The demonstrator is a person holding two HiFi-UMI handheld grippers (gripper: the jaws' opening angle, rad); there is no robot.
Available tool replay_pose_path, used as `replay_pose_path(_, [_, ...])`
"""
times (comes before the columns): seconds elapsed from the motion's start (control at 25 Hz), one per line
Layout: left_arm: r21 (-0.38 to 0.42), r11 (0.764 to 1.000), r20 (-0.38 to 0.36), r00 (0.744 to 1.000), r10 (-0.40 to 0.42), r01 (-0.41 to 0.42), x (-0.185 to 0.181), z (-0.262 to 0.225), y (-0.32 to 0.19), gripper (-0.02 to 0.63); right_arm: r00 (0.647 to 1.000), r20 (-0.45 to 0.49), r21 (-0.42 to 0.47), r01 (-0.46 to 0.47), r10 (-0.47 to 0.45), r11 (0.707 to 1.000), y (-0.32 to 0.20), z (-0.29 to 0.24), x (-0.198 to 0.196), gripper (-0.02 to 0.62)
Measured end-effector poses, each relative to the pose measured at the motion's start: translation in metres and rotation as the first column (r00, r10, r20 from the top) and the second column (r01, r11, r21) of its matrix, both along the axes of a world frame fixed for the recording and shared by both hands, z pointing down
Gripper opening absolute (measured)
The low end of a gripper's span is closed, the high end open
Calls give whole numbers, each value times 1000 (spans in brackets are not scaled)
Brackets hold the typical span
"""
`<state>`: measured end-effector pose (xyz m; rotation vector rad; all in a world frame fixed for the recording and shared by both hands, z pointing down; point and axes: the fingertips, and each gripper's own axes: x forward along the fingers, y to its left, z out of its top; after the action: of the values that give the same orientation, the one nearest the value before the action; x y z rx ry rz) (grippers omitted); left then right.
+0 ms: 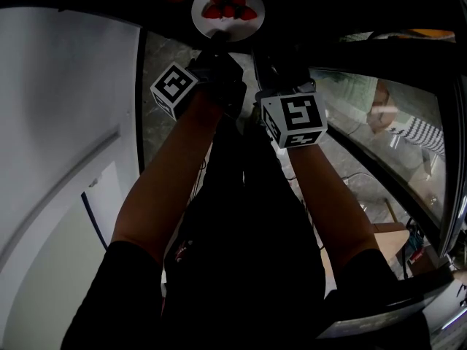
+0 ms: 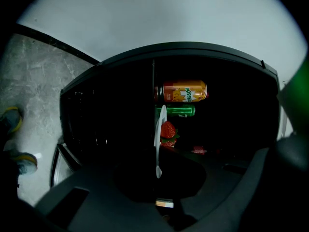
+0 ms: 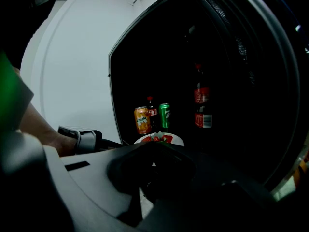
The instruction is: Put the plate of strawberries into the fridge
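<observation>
A white plate of strawberries (image 1: 228, 9) sits at the top of the head view, inside the dark fridge (image 1: 328, 20). My left gripper (image 1: 217, 46) reaches its near rim. In the left gripper view the plate (image 2: 158, 134) shows edge-on between the jaws of the left gripper (image 2: 158, 170), which is shut on its rim, with red strawberries (image 2: 167, 129) beside it. My right gripper (image 1: 268, 64) is just right of the left one. In the right gripper view, the right gripper (image 3: 154, 149) has its jaws together at the near rim of the plate (image 3: 160, 139).
An orange can (image 3: 142, 120), a dark bottle (image 3: 152, 111) and a green can (image 3: 164, 115) stand behind the plate, with cola bottles (image 3: 201, 100) to the right. The white fridge door (image 1: 66, 122) stands open on the left. A glass tabletop (image 1: 379, 137) lies to the right.
</observation>
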<state>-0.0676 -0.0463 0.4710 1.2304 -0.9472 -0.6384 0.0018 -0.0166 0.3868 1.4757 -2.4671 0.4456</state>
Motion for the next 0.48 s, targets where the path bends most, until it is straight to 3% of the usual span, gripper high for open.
replay_pose_path(0.4, [49,999,-19,1000,-8,9,-1,-6,-4,21,1000,1,-3,0,0,1000,-6,0,2,5])
replay_pose_path(0.48, [55,998,-16,1000,-4,5,-1,-7,-3,60,1000,1,-4,1,-1,1000,-6,0,2,5])
